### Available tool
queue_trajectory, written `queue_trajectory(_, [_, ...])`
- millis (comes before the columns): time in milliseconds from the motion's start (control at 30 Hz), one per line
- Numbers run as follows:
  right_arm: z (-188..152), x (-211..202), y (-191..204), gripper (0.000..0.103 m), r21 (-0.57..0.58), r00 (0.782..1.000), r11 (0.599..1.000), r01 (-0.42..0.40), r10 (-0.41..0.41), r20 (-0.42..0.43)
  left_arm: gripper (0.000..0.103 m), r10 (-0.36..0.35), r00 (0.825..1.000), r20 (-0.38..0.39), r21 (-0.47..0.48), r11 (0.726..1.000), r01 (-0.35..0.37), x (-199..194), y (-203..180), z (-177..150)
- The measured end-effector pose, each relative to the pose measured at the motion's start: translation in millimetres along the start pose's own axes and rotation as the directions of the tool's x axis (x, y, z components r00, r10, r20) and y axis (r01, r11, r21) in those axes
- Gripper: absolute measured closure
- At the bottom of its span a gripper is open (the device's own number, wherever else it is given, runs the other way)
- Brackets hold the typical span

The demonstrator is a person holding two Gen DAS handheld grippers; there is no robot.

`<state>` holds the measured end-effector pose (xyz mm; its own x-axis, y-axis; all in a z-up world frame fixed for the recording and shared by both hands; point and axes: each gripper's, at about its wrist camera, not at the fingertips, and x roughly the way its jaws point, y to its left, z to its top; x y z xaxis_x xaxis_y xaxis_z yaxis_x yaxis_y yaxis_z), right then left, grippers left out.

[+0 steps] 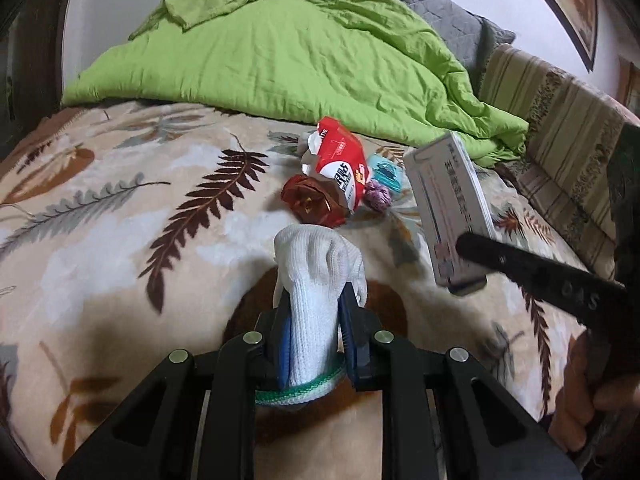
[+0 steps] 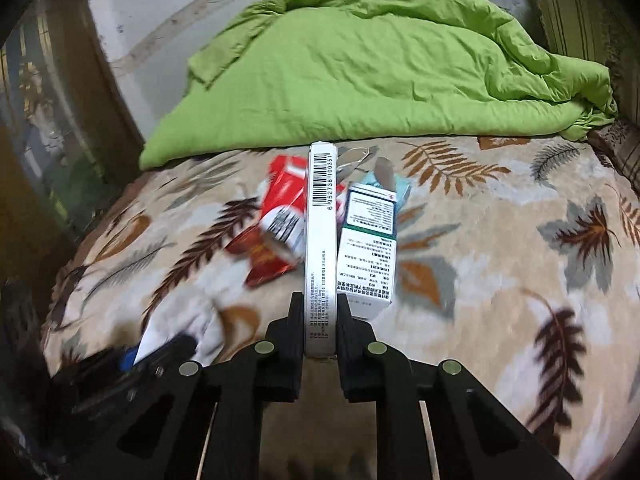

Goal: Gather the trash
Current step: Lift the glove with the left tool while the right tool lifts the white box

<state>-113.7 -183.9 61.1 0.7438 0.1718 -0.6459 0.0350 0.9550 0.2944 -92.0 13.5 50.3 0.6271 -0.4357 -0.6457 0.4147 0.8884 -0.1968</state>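
Note:
My left gripper (image 1: 316, 312) is shut on a white knit glove (image 1: 320, 280) with a green cuff, held just above the bed. Beyond it lies a trash pile: a red snack wrapper (image 1: 340, 164), crumpled red foil (image 1: 310, 200), a teal packet (image 1: 386, 170) and a purple wrapper (image 1: 378, 196). My right gripper (image 2: 320, 304) is shut on a thin white box (image 2: 320, 240), seen edge-on with its barcode up. In the left wrist view the same box (image 1: 448, 204) hangs at the right, with a black finger (image 1: 520, 264) across it. A white-and-green box (image 2: 368, 248) lies right of the red wrapper (image 2: 284, 216).
A leaf-patterned blanket (image 1: 120, 200) covers the bed. A rumpled green quilt (image 1: 280, 52) lies behind the pile, with a grey pillow (image 1: 440, 12) and a striped cushion (image 1: 560, 140) at the right. A hand (image 1: 592, 408) shows at the lower right. The left gripper (image 2: 160, 352) is blurred at lower left.

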Motion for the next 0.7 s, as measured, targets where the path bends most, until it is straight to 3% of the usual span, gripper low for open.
queue_trajectory(233, [-37, -5, 1, 0.088, 0.004, 0.999, 0.999, -0.032, 0.032, -0.034, 0.083, 0.034, 0.999, 0.027, 0.016, 0.999, -0.035, -9, -1, -15])
queue_trajectory(467, [-37, -10, -3, 0.086, 0.003, 1.0, 1.0, 0.004, -0.004, 0.001, 0.083, 0.02, 1.0, 0.0, -0.061, 0.998, -0.02, 0, 14, -17])
queue_trajectory(700, [-36, -20, 4, 0.084, -0.044, 0.997, 0.998, 0.055, -0.053, 0.053, 0.083, 0.023, 1.0, 0.004, -0.058, 0.998, -0.023, 0, 14, -17])
